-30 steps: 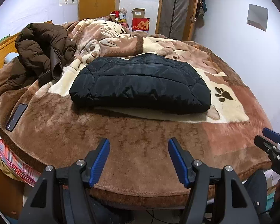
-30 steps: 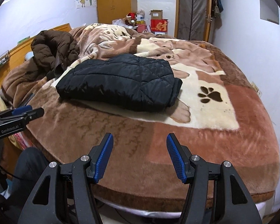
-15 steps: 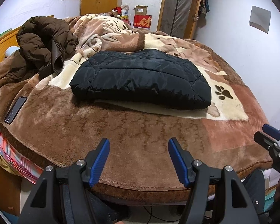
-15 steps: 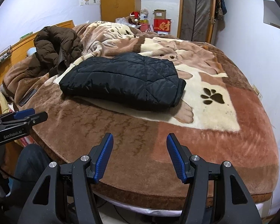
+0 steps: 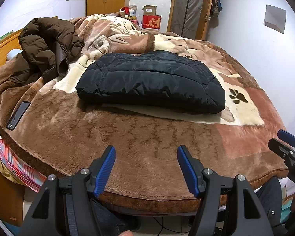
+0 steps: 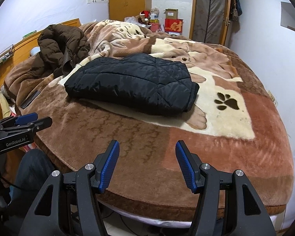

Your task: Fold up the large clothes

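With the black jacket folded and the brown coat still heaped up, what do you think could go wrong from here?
1. The brown coat lies crumpled; a gripper may pinch the blanket with it.
2. The phone lies near the bed's edge beside the coat; dragging the coat out could knock it off.
3. Spreading the coat might disturb the folded black jacket close by.

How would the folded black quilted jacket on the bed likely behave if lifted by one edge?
The black quilted jacket looks puffy, so probably light for its bulk. Its soft folded layers would likely flop open. The shiny shell may slip between pads.
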`<state>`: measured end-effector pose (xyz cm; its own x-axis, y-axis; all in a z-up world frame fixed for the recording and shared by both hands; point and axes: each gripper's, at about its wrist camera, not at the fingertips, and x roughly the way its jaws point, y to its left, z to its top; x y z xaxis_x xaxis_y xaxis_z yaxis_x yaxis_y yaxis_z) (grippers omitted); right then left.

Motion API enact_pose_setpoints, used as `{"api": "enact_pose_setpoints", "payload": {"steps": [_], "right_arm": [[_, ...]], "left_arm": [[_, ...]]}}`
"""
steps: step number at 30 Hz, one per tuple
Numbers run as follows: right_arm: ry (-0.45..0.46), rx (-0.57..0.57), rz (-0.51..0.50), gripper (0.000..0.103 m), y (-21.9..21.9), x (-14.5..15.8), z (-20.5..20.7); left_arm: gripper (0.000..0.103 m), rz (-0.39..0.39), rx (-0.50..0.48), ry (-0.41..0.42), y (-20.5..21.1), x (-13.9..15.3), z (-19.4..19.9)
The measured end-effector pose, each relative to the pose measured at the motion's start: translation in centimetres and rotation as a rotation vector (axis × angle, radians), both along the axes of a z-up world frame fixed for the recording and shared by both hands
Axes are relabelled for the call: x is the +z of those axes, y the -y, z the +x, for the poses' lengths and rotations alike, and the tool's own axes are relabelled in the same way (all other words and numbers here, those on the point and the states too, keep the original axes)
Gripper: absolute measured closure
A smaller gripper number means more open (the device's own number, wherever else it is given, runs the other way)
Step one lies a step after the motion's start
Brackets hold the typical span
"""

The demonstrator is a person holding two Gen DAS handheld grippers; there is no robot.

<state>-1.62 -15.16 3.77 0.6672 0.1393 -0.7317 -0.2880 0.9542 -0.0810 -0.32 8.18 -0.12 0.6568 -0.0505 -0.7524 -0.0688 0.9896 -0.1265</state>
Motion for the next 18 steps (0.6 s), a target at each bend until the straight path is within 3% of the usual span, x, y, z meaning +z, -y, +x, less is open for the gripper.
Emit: {"api": "enact_pose_setpoints", "payload": {"steps": [18], "right_arm": [[-0.004, -0.001, 0.002, 0.043, -0.18, -0.22, -0.15]], "left_arm": [[0.036, 0.009, 0.000, 0.002, 0.38, -0.07, -0.05]]}}
